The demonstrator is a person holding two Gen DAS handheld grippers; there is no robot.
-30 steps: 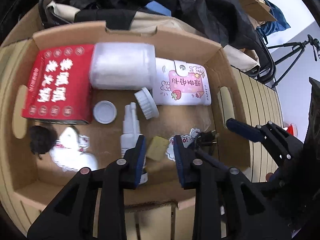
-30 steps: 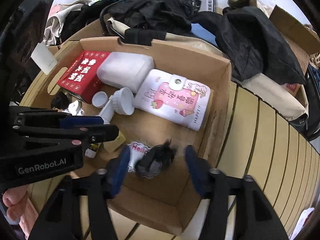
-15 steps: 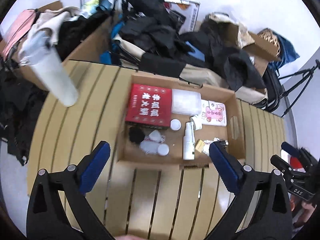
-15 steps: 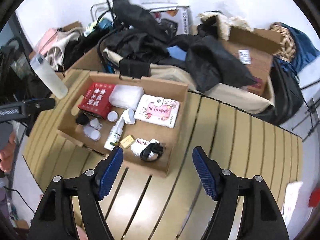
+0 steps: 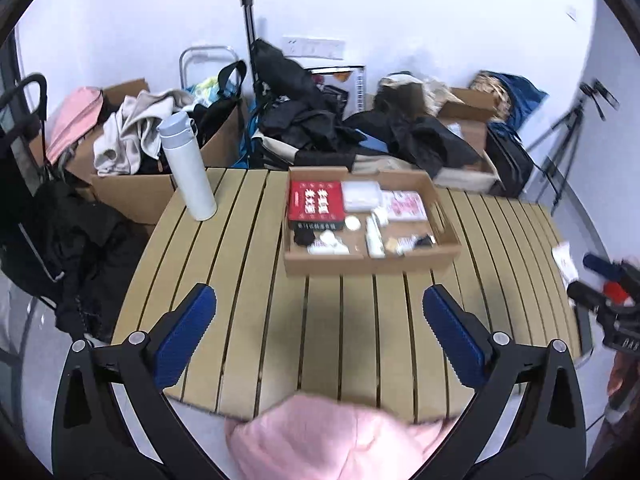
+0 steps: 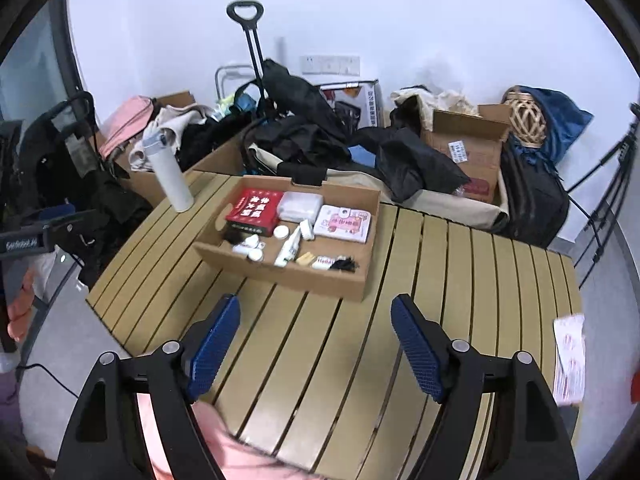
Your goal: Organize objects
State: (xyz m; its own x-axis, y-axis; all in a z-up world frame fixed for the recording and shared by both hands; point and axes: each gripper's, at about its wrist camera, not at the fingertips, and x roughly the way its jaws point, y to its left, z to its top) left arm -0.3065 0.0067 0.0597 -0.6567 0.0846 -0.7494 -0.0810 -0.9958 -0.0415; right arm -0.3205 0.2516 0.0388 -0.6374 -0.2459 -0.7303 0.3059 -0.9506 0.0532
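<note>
Both grippers, left gripper point(image 5: 319, 320) and right gripper point(image 6: 315, 332), are opening, nothing between them, above the slatted table point(image 5: 248, 312). The small items lie in the cardboard box point(image 6: 280, 276); sorting looks finished, leaving only a check.

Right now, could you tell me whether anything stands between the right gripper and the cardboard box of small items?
Nothing visible does. Only bare slats of the wooden table lie between the right gripper, whose empty jaws are opening, and the cardboard box.
</note>
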